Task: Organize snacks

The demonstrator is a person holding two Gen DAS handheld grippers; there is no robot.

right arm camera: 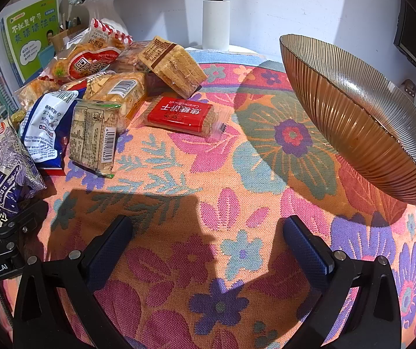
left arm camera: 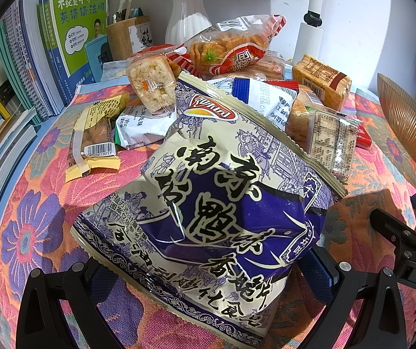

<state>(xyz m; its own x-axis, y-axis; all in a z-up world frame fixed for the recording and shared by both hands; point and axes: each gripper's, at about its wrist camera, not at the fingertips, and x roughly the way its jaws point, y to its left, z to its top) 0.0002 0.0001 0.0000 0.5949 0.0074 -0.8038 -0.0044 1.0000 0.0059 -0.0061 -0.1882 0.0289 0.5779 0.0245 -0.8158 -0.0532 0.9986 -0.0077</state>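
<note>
My left gripper point(left arm camera: 208, 273) is shut on a large purple and cream chip bag point(left arm camera: 208, 203), held just above the flowered cloth; the bag also shows at the left edge of the right wrist view point(right arm camera: 7, 174). My right gripper point(right arm camera: 208, 247) is open and empty over the cloth. An amber ribbed glass bowl point(right arm camera: 362, 122) stands at the right, also seen in the left wrist view point(left arm camera: 405, 128). A pile of snack packs lies behind: a red caramel biscuit pack point(right arm camera: 178, 115), a blue and white pack point(right arm camera: 47, 128), a clear cracker pack point(right arm camera: 94, 136) and a red cracker bag point(left arm camera: 231, 46).
A flowered cloth point(right arm camera: 222, 203) covers the table. Books point(left arm camera: 62, 35) stand at the back left beside a wooden pen holder point(left arm camera: 123, 35) and a white vase point(left arm camera: 187, 11). A white lamp post point(right arm camera: 216, 14) stands at the back. A yellow snack bar point(left arm camera: 94, 136) lies at left.
</note>
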